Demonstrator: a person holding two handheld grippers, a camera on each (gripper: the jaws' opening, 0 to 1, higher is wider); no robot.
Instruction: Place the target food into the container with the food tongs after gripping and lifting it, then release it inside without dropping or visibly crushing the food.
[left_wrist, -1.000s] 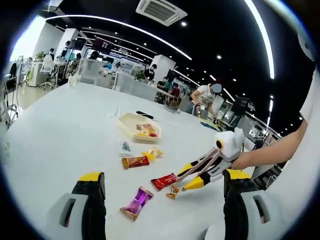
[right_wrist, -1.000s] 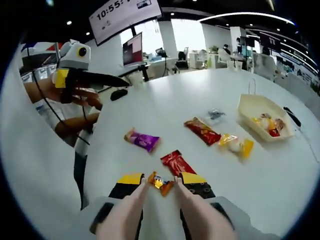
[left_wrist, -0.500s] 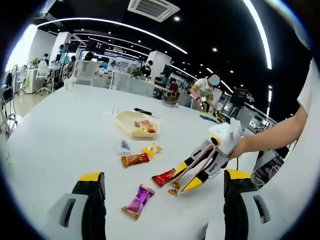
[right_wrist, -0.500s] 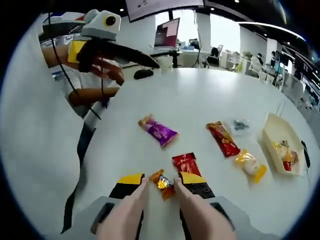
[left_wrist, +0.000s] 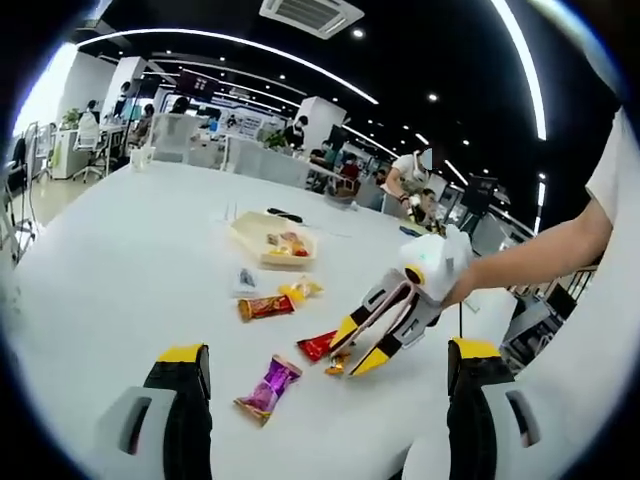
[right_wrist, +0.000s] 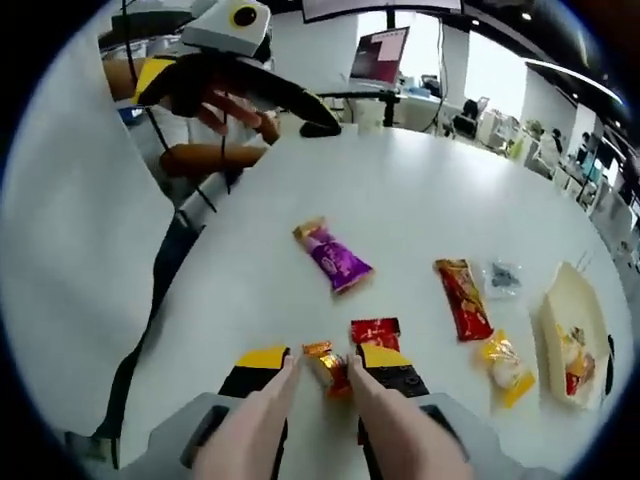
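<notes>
White table spans both views, a busy office behind it. Largest item on it: the shallow cream container, far side of the table in the left gripper view, at the right edge in the right gripper view. A few wrapped pieces already lie inside it.

Right gripper carries pale pink food tongs that run forward along its jaws; seen from the left gripper view it reaches in from the right, a person's arm behind it. Tong tips are drawn close together on a small orange-wrapped candy, which sits between them at table level; whether it has left the surface cannot be told. Gripper is clamped on the tongs.

Left gripper: jaws stand wide apart with nothing between them, held above the near table edge. In the right gripper view it shows at upper left, held in a hand.

Loose snacks between the tongs and the container, well apart from each other: purple packet, nearest the left gripper; red packet just beside the tong tips; long red-orange bar; yellow packet; small clear wrapper near the container.
</notes>
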